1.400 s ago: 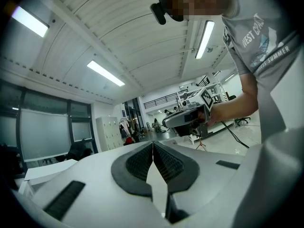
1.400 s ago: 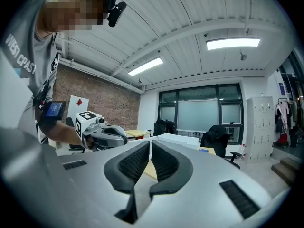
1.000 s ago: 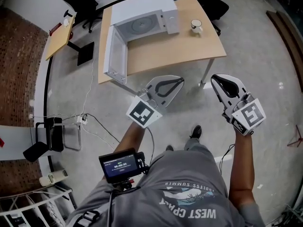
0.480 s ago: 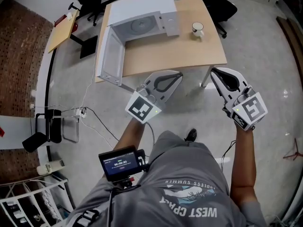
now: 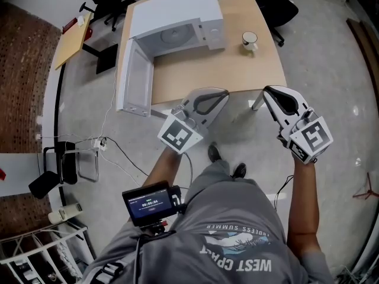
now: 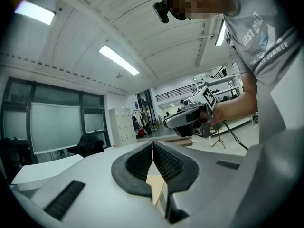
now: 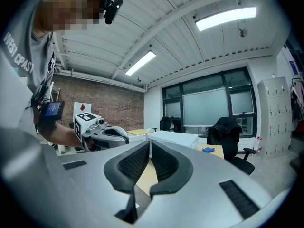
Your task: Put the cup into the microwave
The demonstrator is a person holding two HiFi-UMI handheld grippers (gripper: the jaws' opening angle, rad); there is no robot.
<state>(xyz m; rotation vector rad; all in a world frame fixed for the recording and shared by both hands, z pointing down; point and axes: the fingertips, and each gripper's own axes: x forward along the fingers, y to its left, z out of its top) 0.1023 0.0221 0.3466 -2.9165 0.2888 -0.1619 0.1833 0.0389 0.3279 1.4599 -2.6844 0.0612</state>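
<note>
View from the head, left to right. The microwave door (image 5: 135,78) hangs wide open past the left edge of the table (image 5: 195,70). The microwave (image 5: 172,13) stands on the table's left half, its cavity bare and facing the person. The left gripper (image 5: 220,95) is held level over the floor, just short of the table's near edge. Its 2 jaws meet at the tips, with nothing between them. The cup (image 5: 249,39) stands upright on the table's right part, near the microwave's right side but apart from it, and well apart from both grippers. The right gripper (image 5: 270,94) is also level at the near edge, its jaws pressed together and empty.

Handling, as a judgement: the cup looks like a small white glazed mug, so stiff, fairly light, smooth enough to slip, and liable to chip if knocked. The wall at the rim, 1 jaw inside and 1 outside, looks like the surest hold. Which way the handle faces is too small to tell.
</note>
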